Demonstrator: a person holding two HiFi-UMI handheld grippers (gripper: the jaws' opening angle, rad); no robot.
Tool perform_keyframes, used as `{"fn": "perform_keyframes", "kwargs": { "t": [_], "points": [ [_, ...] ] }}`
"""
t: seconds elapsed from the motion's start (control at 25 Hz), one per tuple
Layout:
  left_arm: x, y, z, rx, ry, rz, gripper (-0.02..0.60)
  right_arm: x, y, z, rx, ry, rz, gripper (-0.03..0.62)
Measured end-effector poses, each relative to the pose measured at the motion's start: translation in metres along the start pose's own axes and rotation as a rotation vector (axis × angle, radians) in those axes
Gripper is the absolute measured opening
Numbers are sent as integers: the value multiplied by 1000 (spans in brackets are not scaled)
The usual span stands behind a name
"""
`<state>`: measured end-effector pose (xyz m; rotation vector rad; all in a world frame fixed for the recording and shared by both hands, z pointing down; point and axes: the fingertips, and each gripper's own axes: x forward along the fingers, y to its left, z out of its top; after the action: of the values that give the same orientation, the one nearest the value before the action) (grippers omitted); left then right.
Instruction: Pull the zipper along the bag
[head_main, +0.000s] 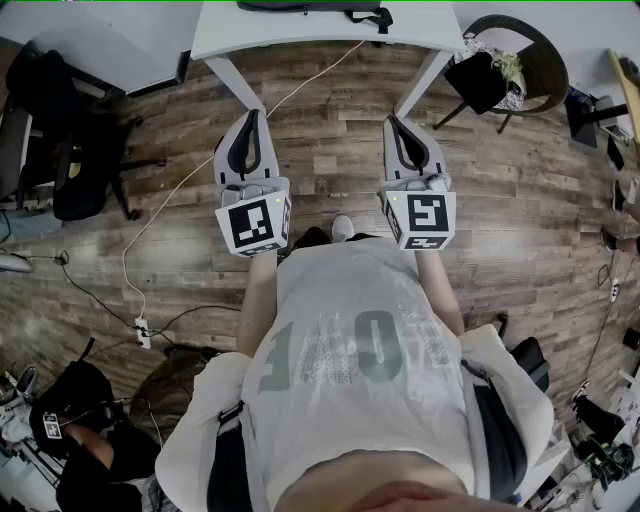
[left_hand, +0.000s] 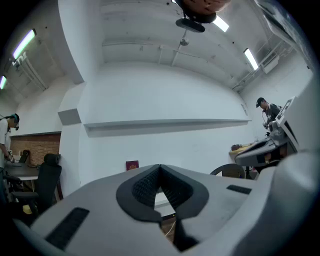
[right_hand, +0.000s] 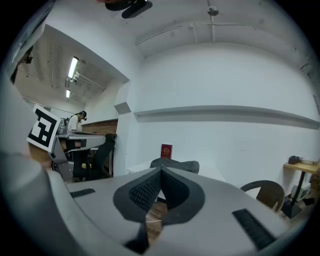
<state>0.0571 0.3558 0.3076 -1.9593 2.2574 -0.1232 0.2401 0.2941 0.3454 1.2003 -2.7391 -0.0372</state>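
A dark bag (head_main: 312, 8) lies on the white table (head_main: 300, 38) at the far edge of the head view. In the right gripper view the bag (right_hand: 176, 164) shows as a dark grey hump just beyond the jaw tips. I hold both grippers side by side above the wooden floor, short of the table and pointing at it. The left gripper (head_main: 250, 120) is shut and empty, its jaws meeting at the tips (left_hand: 159, 167). Likewise the right gripper (head_main: 398, 124) is shut with nothing between its pads (right_hand: 161, 170). No zipper can be made out.
A round wooden chair (head_main: 525, 55) with dark cloth stands right of the table, a black office chair (head_main: 70, 150) at the left. A white cable (head_main: 200, 160) runs across the floor to a power strip (head_main: 143, 332). Bags lie lower left (head_main: 70, 400).
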Motion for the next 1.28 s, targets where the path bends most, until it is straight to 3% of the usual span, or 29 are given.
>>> {"fn": "perform_keyframes", "kwargs": {
  "t": [0.32,0.56,0.76,1.28],
  "points": [
    [-1,-6,-3,-6,-8,-11,25,-5,-8,-11,13,17,-13,27],
    [-7,-6,6,14,-16,-16,25,-3,-9,-13,129,-10,-9,26],
    [-4,7,-7,-7,12,12,25,-3,-1,-19,94,6,13,26],
    [84,23,-9,-49,-39,-20,26,59,-45,-12,48,8,-66,28]
  ]
}}
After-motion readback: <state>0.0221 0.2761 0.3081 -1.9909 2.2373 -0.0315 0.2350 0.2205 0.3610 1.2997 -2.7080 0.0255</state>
